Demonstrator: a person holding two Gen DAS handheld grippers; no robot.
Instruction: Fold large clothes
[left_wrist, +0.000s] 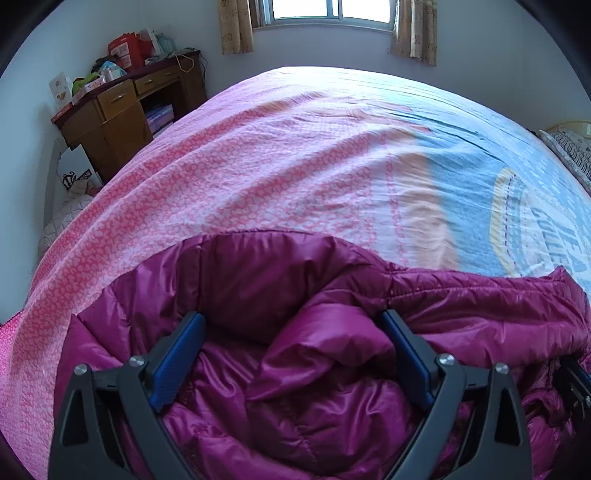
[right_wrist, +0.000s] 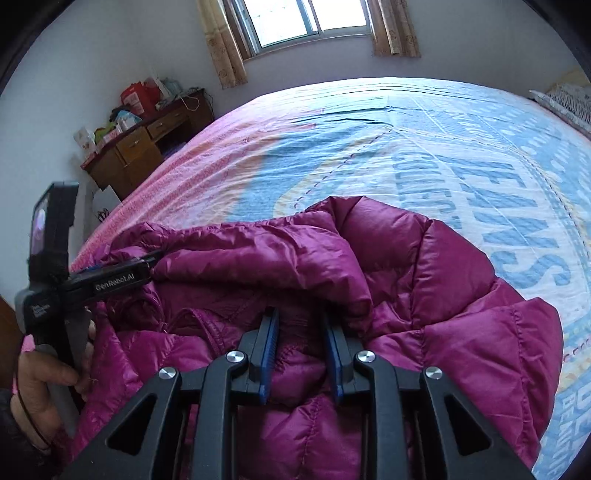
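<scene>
A magenta quilted puffer jacket (left_wrist: 332, 369) lies crumpled on the near part of the bed, also seen in the right wrist view as the jacket (right_wrist: 443, 295). My left gripper (left_wrist: 293, 325) is open wide over it; a puffy fold bulges between the blue pads (left_wrist: 184, 350) without being squeezed. From the right wrist view, the left gripper (right_wrist: 153, 258) shows side-on at the jacket's left edge, held by a person's hand (right_wrist: 40, 376). My right gripper (right_wrist: 299, 317) stands narrow, its blue pads (right_wrist: 267, 343) pressing a ridge of jacket fabric that fills the gap between them.
The bed sheet (left_wrist: 258, 166) is pink on the left and blue with large lettering on the right (right_wrist: 480, 166). A wooden desk (left_wrist: 122, 110) piled with boxes stands at the back left. A curtained window (left_wrist: 328, 11) is behind, and a pillow (left_wrist: 569, 151) lies far right.
</scene>
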